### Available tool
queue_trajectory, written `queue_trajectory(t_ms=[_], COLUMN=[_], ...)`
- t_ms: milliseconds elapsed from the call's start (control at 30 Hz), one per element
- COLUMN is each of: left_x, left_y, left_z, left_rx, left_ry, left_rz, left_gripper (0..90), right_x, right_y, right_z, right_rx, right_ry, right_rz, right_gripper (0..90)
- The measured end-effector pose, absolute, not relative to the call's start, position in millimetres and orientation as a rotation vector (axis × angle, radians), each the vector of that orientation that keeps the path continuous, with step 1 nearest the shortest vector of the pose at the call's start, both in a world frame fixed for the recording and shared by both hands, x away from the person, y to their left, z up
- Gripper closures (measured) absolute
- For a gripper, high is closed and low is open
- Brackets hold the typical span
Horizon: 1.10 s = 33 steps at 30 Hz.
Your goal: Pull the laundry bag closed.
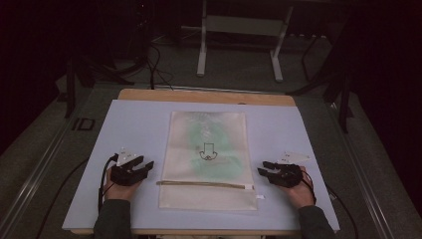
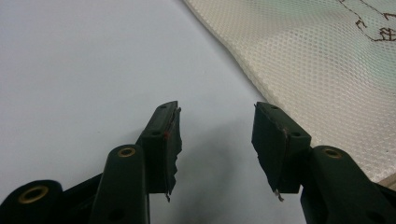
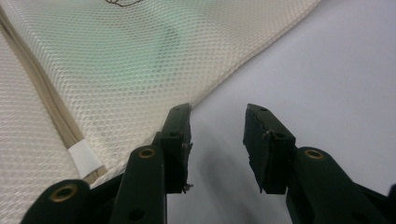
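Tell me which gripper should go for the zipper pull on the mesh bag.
Right, probably. The white zipper pull lies at the zipper's right end, close to the open right gripper; the open left gripper sits beyond the mesh bag's opposite edge.

Something green sits inside the mesh bag [image 1: 208, 154], but through the weave it's just a blur, impossible to identify. The small black drawing [image 1: 206, 151] on the bag is too small to read from the high view. In the left gripper view it's cut off at the top right corner; the right gripper view clips it at the top edge.
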<state>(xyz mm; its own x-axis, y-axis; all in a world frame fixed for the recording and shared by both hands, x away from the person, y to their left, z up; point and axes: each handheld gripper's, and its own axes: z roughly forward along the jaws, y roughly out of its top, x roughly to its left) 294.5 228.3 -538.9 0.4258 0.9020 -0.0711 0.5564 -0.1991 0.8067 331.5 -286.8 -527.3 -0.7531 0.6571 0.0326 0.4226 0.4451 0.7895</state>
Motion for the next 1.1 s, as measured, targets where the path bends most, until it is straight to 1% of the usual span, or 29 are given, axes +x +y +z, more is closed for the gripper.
queue_trajectory(t_ms=[600,1100], left_x=[293.4,292.2], left_y=[226.6,227.6], left_z=[-539.1,-539.3], left_rx=[1.888,1.87], left_ry=[1.219,1.218], left_rz=[0.553,0.552], left_gripper=[50.8,50.3], right_x=[326.3,323.7], right_y=[-275.1,-254.8], right_z=[-519.7,-501.6], right_rx=[0.873,0.755], right_ry=[2.45,2.501], right_rz=[1.213,1.255], right_gripper=[62.4,69.9])
